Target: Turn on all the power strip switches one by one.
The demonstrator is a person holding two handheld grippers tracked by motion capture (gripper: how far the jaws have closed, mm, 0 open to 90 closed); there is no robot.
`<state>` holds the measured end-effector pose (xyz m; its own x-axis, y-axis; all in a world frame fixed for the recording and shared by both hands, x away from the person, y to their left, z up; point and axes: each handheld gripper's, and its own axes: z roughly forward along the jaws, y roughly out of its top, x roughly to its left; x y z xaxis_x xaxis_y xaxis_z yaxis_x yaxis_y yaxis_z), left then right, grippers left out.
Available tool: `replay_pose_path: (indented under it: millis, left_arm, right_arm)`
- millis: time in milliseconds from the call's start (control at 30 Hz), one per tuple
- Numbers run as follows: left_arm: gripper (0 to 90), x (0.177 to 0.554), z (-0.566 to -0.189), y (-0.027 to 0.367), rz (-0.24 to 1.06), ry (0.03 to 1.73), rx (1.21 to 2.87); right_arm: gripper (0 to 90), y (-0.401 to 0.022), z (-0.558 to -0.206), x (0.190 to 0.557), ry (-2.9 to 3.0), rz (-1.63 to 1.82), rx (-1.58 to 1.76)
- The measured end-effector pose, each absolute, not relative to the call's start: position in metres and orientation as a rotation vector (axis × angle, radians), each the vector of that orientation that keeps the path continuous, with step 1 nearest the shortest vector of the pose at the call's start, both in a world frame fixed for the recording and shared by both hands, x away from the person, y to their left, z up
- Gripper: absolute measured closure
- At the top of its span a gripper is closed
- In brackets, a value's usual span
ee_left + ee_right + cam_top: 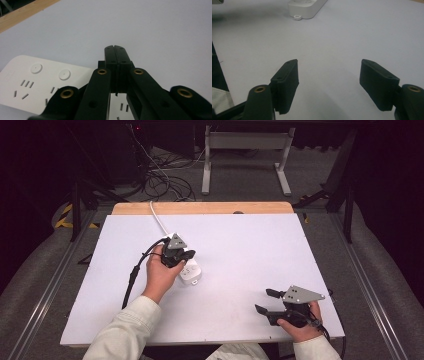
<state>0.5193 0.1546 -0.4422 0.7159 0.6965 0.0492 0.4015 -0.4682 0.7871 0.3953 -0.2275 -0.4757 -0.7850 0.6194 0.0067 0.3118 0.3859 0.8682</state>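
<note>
Here, left claw [186, 256] closed above power strip [190, 271]

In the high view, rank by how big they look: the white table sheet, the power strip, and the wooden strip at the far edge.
1. White table sheet
2. Wooden strip
3. Power strip, though the left gripper partly covers it, so its full size is unsure.

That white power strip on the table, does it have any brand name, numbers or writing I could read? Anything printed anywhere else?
None can be read.
Power strip: a faint embossed mark near its left end, too blurred to read; otherwise just socket slots and two round buttons.
Left gripper, right gripper, white table: no writing.
</note>
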Motion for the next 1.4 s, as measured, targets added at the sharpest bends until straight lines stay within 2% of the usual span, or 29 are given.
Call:
replay_pose_path:
  millis: [667, 1400]
  left_arm:
    - [90.0, 0.533, -0.463, 0.163, 0.458, 0.881, 2.163]
    - [90.0, 0.533, -0.465, 0.164, 0.445, 0.913, 2.142]
  right_arm:
    - [32.2, -0.228, -0.476, 0.395, 2.332, 1.358, 0.812]
    - [32.2, -0.226, -0.476, 0.394, 2.339, 1.347, 0.806]
